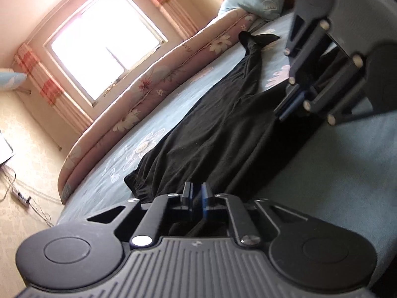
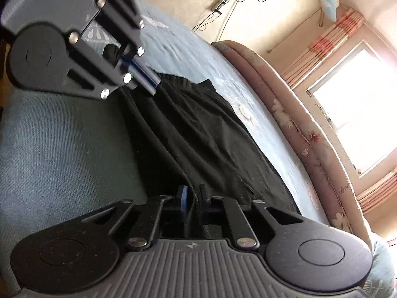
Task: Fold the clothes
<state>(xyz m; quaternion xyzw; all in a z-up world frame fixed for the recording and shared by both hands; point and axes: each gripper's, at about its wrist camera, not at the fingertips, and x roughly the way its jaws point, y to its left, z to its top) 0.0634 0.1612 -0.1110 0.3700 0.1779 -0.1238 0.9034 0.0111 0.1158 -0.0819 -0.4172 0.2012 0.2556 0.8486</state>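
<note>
A long black garment (image 1: 218, 124) lies stretched across the blue floral bed sheet (image 1: 335, 161), with a gathered hem at its near-left corner. My left gripper (image 1: 196, 193) is shut on the garment's near edge, and dark fabric runs back between its fingers. The right gripper (image 1: 285, 110) comes in from the upper right and pinches the same long edge further along. In the right wrist view, the right gripper (image 2: 193, 193) is shut on a fold of the black garment (image 2: 198, 129). Across the cloth, the left gripper (image 2: 152, 85) grips near the gathered band.
The bed is round with a padded pink floral rim (image 1: 148, 87) along its far side. A blue pillow (image 1: 258, 0) leans at the head. Beyond the rim are a bright window (image 1: 104, 42) with curtains, and a power strip (image 1: 22, 196) with cables on the floor.
</note>
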